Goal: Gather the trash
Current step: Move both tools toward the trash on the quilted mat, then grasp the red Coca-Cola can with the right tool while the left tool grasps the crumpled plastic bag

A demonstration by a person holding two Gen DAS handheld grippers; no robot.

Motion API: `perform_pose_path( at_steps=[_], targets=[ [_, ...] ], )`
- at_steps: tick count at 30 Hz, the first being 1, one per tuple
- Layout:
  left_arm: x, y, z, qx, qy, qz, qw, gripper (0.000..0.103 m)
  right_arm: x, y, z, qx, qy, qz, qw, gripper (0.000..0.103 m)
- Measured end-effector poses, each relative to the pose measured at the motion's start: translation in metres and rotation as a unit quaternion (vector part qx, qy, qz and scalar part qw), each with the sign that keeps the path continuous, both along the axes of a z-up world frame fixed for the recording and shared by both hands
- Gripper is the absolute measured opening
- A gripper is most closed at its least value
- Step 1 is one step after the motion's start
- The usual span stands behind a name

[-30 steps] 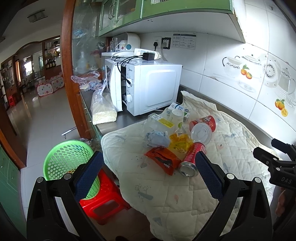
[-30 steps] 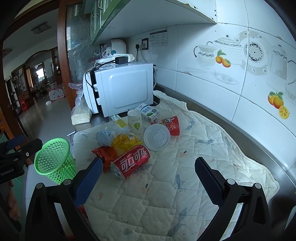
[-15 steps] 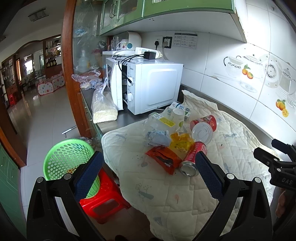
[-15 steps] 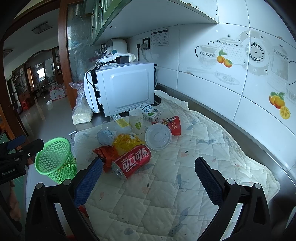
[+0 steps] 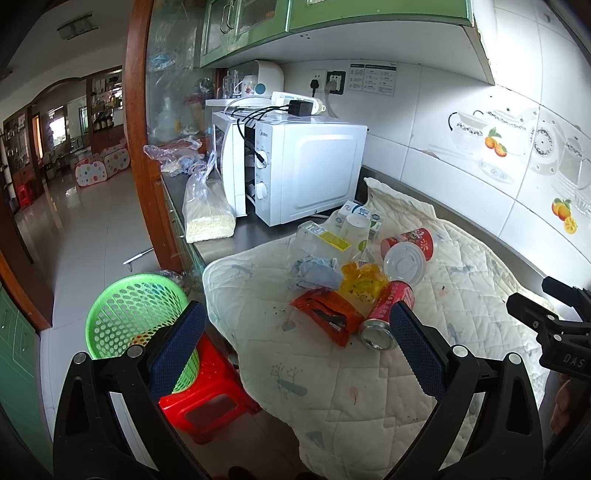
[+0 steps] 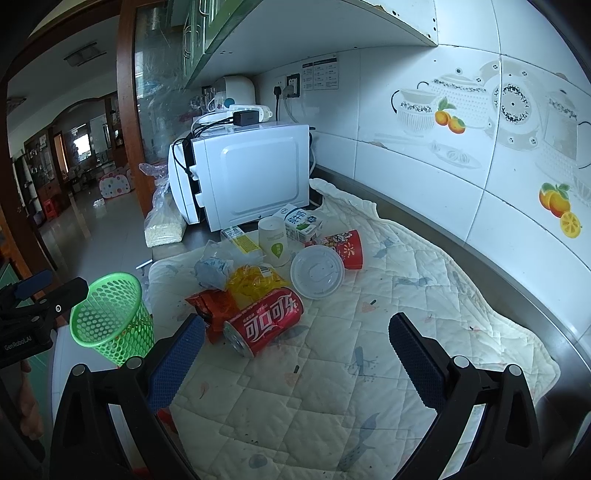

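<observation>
A pile of trash lies on a quilted cloth (image 6: 369,369) on the counter: a red cola can (image 6: 264,321) on its side, an orange wrapper (image 6: 214,308), a yellow wrapper (image 6: 255,282), crumpled blue paper (image 6: 212,269), a white lid (image 6: 317,271), a red paper cup (image 6: 345,249), a white cup (image 6: 274,240) and a milk carton (image 6: 301,221). The can (image 5: 386,314) and orange wrapper (image 5: 325,314) also show in the left wrist view. A green mesh basket (image 5: 136,314) stands on a red stool (image 5: 207,402) beside the counter. My left gripper (image 5: 293,350) and right gripper (image 6: 295,362) are open and empty, short of the pile.
A white microwave (image 5: 295,170) stands behind the trash, with a bag of grain (image 5: 207,214) to its left. A tiled wall (image 6: 480,166) runs along the counter's right side. Green cabinets (image 5: 332,14) hang overhead. The basket also shows in the right wrist view (image 6: 110,317).
Both grippers have drifted slightly; the trash pile sits a little nearer in both views. Nothing was taken hold of.
</observation>
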State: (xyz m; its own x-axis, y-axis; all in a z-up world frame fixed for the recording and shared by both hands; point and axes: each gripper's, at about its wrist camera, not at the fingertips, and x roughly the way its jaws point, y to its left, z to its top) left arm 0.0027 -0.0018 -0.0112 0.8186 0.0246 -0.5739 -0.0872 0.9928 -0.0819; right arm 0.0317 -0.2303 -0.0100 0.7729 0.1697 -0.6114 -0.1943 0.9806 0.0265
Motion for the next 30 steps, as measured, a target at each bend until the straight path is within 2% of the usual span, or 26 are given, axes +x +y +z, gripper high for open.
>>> perform_pose_path(
  at_steps=[13,24,30],
  targets=[
    [0.007,0.009,-0.009,-0.009,0.013,0.01,0.9998,0.098,0.012,-0.001,-0.011,0.005,0.018,0.003,1.0,0.097],
    [0.015,0.025,-0.023,-0.021,0.027,0.023,0.9992,0.098,0.036,0.01,-0.039,0.021,0.065,0.007,0.998,0.097],
    [0.021,0.039,-0.032,-0.033,0.034,0.03,0.9984,0.098,0.064,0.021,-0.061,0.049,0.115,0.008,0.992,0.096]
  ],
)
